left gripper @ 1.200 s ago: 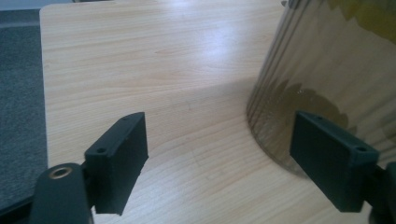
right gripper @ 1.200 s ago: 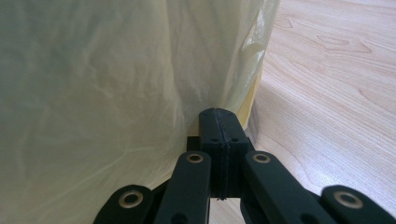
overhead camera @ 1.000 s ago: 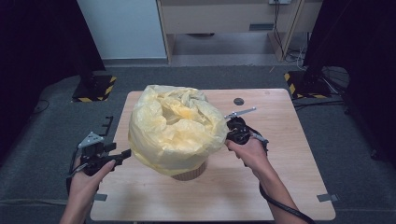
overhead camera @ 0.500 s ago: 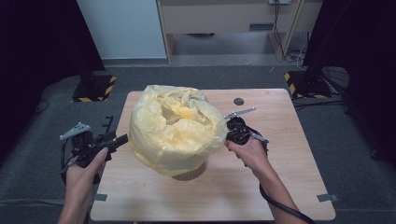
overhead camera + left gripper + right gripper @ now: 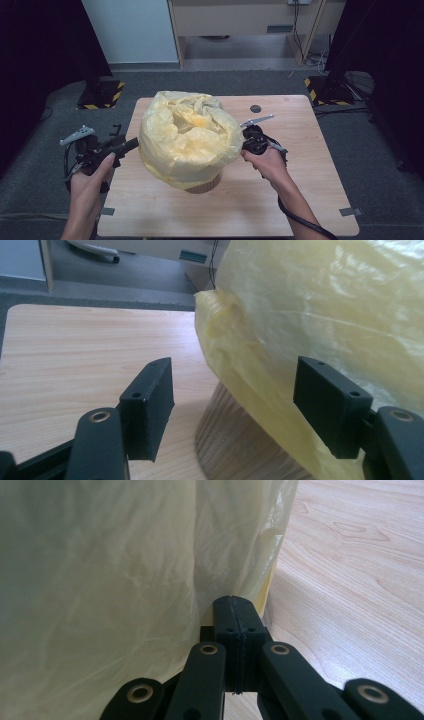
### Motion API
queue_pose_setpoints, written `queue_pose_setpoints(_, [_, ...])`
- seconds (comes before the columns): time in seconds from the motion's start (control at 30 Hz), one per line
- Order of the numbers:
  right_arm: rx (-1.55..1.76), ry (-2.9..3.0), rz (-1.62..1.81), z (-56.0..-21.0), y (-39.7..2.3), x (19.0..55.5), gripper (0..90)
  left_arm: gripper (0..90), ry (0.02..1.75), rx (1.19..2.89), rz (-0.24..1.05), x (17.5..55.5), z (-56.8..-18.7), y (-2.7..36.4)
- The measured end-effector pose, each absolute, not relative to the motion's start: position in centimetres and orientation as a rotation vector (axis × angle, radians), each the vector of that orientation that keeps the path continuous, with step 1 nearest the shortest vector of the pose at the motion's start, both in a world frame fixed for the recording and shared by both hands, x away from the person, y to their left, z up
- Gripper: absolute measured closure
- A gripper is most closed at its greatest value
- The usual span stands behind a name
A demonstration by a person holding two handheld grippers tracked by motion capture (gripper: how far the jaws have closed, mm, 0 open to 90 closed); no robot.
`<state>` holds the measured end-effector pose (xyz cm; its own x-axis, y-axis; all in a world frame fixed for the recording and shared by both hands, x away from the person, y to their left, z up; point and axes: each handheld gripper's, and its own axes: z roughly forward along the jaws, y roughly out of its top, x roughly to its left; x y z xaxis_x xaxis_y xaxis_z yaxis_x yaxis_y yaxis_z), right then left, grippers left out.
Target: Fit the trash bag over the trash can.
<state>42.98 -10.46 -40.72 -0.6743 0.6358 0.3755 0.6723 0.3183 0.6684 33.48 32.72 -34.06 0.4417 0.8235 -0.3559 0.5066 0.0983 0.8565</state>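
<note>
A crinkled yellow plastic bag [image 5: 187, 137] balloons over a round wooden bin [image 5: 202, 185] in the middle of the table [image 5: 300, 200]. My left gripper [image 5: 127, 142] hovers off the bag's left side, open. In the left gripper view its jaws [image 5: 235, 390] frame the bag [image 5: 325, 315] and the bin's ribbed wall [image 5: 235, 440] without pressing on them; they have just been closing a little. My right gripper [image 5: 246, 142] is at the bag's right edge. Its pads [image 5: 235, 605] are pressed together against the film [image 5: 100, 580], shut on the bag's edge.
A small black round disc [image 5: 255, 108] lies on the table's far side. Black-and-yellow striped stand bases [image 5: 100, 97] [image 5: 325, 92] sit on the grey floor beyond the table. Bare wood stretches right of the bag [image 5: 360, 555] and along the near edge.
My left hand has lifted its gripper up and a little away from the table's left edge. The right gripper and the bag have stayed put.
</note>
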Motion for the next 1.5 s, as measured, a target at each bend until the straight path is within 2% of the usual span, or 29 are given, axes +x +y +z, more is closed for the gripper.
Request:
queue_pose_setpoints(0.23, [-1.255,-2.511,-1.311,-40.7,-10.5,43.0,90.0,32.9,1.223,1.619,0.321,34.4,-35.4,31.4])
queue_pose_setpoints(0.33, [-1.246,-2.511,-1.32,-40.7,-10.5,43.0,90.0,38.0,1.222,1.643,0.313,34.7,-36.1,30.7])
queue_pose_setpoints(0.63, [-1.244,-2.503,-1.331,-40.6,-10.6,43.0,90.0,66.0,1.222,1.673,0.25,35.6,-37.8,29.0])
queue_pose_setpoints(0.7, [-1.241,-2.503,-1.333,-40.7,-10.6,43.0,90.0,68.7,1.219,1.678,0.243,35.8,-38.0,28.7])
queue_pose_setpoints(0.73, [-1.242,-2.5,-1.334,-40.7,-10.6,43.0,90.0,75.1,1.214,1.681,0.239,35.9,-38.1,28.5])
queue_pose_setpoints(0.83, [-1.238,-2.501,-1.333,-40.7,-10.6,43.0,90.0,82.4,1.205,1.686,0.233,36.1,-38.3,28.1])
queue_pose_setpoints(0.87, [-1.241,-2.496,-1.33,-40.7,-10.7,42.9,90.0,82.4,1.203,1.693,0.237,36.1,-38.4,28.0])
queue_pose_setpoints(0.93, [-1.234,-2.498,-1.333,-40.7,-10.7,42.9,90.0,89.1,1.2,1.695,0.244,36.2,-38.5,27.8])
queue_pose_setpoints(1.5, [-1.249,-2.492,-1.305,-42.0,-10.7,43.2,90.0,90.0,1.258,1.763,0.297,37.6,-41.8,27.5])
